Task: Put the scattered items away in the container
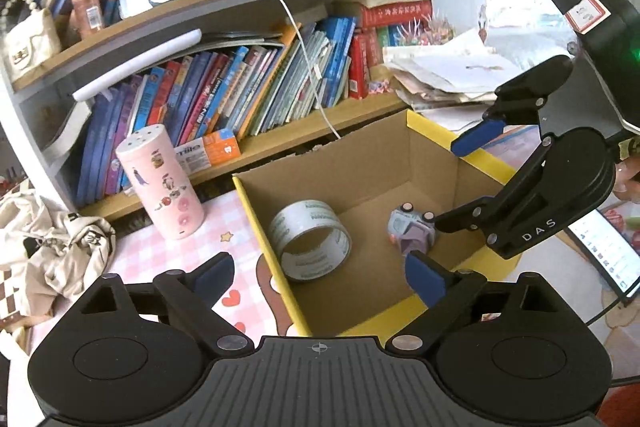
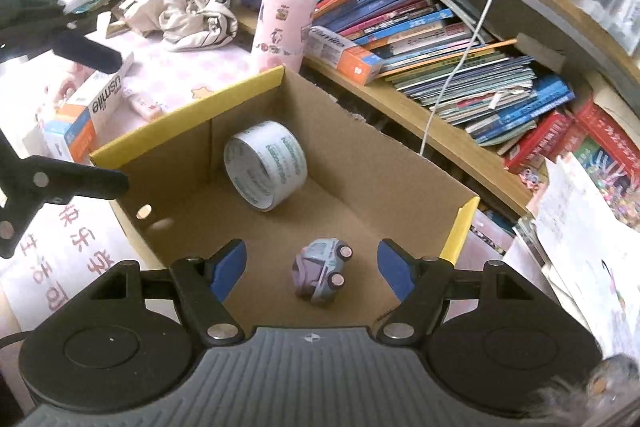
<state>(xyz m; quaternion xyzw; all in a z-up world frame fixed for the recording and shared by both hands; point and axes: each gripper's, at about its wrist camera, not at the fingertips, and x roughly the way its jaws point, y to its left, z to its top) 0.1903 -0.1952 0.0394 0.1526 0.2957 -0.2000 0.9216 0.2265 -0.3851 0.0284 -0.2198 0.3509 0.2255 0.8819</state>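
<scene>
Sitting inside cardboard box (image 2: 352, 163): tape roll (image 2: 265, 165) on edge near far corner, toy car (image 2: 320, 275) tipped on side near front wall. Both look placed. Left outside on pink mat: toothpaste carton (image 2: 86, 111), small pink tube (image 2: 142, 105), pink canister (image 1: 160, 183); likely next. Left gripper (image 1: 320, 275) jaws wide, empty, straddling box wall. Right gripper (image 2: 310, 267) jaws spread, empty, above car, not touching it. Car pale blue with lilac, rounded, small; tape clear with printed lettering.

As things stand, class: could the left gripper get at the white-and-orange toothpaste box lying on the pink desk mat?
Probably yes. The white-and-orange toothpaste box lies outside the cardboard box, with the left gripper above it, jaws open and empty, nothing between.
</scene>
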